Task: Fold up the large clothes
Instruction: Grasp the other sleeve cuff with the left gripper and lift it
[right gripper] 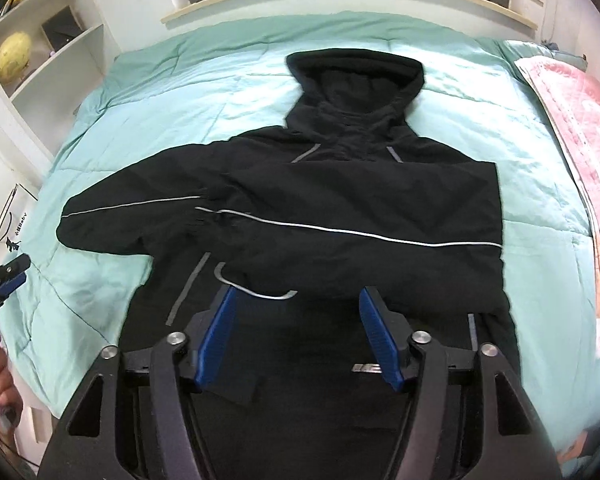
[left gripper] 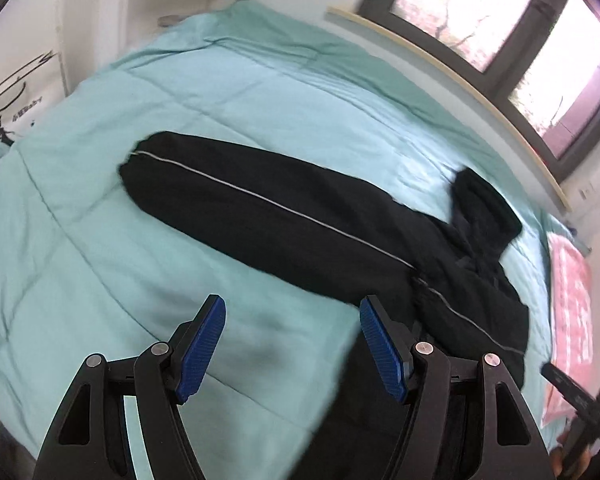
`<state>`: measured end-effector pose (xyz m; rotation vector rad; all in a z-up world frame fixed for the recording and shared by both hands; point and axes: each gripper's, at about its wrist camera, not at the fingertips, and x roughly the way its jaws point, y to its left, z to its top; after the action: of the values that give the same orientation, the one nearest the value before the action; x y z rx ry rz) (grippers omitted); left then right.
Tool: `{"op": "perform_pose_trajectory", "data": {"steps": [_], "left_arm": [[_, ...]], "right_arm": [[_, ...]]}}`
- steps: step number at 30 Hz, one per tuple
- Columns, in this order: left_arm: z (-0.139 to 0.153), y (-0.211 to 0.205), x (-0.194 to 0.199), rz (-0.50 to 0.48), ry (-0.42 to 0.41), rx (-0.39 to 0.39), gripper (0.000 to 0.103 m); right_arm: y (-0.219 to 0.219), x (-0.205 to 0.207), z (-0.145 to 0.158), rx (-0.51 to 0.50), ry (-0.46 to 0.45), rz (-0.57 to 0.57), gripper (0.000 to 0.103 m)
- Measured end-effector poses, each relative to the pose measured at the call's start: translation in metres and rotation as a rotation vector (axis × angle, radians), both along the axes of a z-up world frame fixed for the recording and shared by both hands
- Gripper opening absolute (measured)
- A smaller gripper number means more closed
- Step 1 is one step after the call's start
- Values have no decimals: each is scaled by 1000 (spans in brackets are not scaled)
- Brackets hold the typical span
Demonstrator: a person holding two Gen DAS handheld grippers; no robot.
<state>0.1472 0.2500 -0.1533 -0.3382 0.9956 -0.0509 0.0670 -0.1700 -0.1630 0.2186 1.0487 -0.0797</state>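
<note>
A black hooded jacket (right gripper: pixel 340 200) with thin grey piping lies flat on a teal quilt (right gripper: pixel 180 92), hood (right gripper: pixel 356 80) toward the window. One sleeve is folded across the chest; the other sleeve (right gripper: pixel 112 220) sticks out to the left. In the left wrist view that sleeve (left gripper: pixel 240 208) stretches across the quilt (left gripper: pixel 100 240). My left gripper (left gripper: pixel 292 316) is open and empty above the quilt beside the jacket's body. My right gripper (right gripper: pixel 294 304) is open and empty over the jacket's lower front. The left gripper also shows at the left edge of the right wrist view (right gripper: pixel 8 276).
A pink patterned blanket (right gripper: pixel 580 160) lies along the bed's right side. A white shelf unit (right gripper: pixel 40 52) with a yellow globe (right gripper: pixel 14 56) stands at the left. A window (left gripper: pixel 500 28) with a pale sill runs behind the bed. A white bag (left gripper: pixel 16 100) sits left.
</note>
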Motion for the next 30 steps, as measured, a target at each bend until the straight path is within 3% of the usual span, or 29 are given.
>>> {"op": "perform_pose_trajectory", "data": {"steps": [6, 12, 16, 24, 30], "left_arm": [[-36, 91, 46, 120, 58, -73, 71], [-82, 149, 91, 215, 112, -119, 71], [-110, 165, 115, 258, 135, -179, 71], [-150, 194, 151, 384, 177, -193, 71], [-159, 196, 164, 372, 141, -272, 71]], "right_arm": [[51, 23, 10, 27, -49, -10, 72], [103, 45, 16, -96, -85, 9, 73], [119, 54, 11, -121, -71, 36, 73], [128, 63, -4, -169, -24, 41, 73], [129, 65, -16, -196, 19, 39, 73]]}}
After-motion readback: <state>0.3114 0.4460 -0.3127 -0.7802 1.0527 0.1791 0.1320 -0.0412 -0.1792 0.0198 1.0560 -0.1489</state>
